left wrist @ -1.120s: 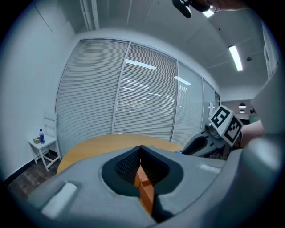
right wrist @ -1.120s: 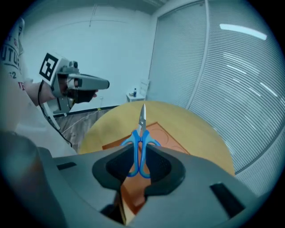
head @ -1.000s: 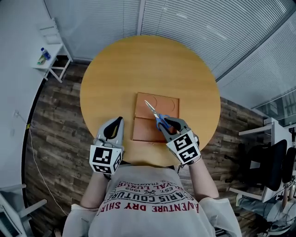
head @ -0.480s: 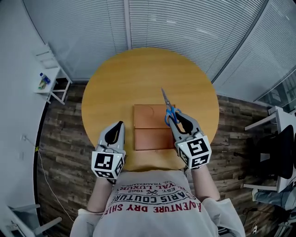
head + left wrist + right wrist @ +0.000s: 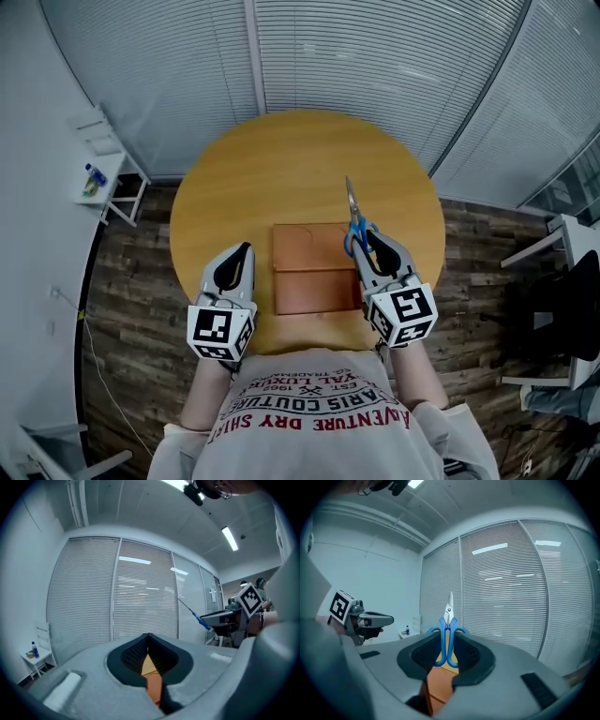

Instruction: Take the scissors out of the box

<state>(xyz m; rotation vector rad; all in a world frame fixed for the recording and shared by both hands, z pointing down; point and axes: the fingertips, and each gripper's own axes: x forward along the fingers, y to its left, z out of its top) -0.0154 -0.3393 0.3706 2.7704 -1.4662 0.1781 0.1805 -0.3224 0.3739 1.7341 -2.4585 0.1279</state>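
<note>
Notably, right tool (image 5: 367, 242) clamped the scissors (image 5: 352, 208) at the handles (left tool (image 5: 244, 249) closed, empty); narrow grip could let them swivel, falling onto the box (image 5: 309, 277).

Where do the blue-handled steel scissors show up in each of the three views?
Head view: blue-handled steel scissors right of centre, gripped by the right gripper, blades pointing away.
Left gripper view: scissors right of centre, slanting.
Right gripper view: scissors dead centre, upright between the jaws.
Shared landmark: the flat brown box, seen under the jaws in both gripper views.
</note>
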